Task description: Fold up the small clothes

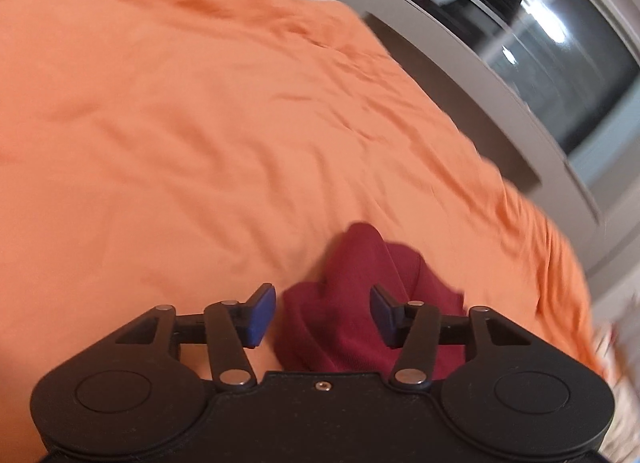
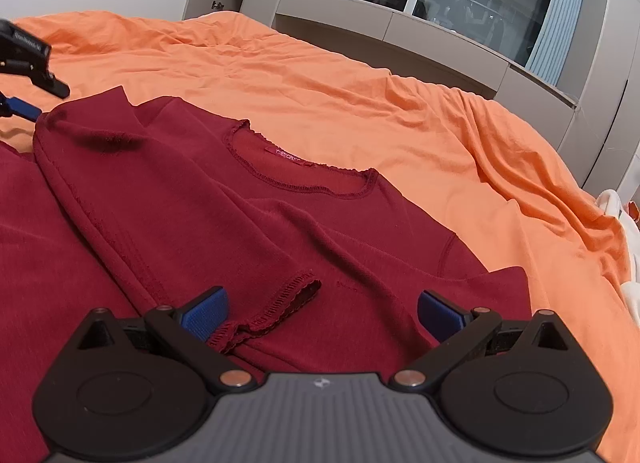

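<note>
Lying rumpled: ribbed crimson knit top

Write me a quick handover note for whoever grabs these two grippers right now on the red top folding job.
Left gripper: open, holding nothing, over a bunched edge of the red top.
Right gripper: open, holding nothing, above a sleeve cuff.
The top lies on the orange bedsheet, neckline facing away.
Done: one sleeve folded across the body, cuff resting near the right gripper.
Left: probably fold the other sleeve in, then fold the body and smooth it.
</note>
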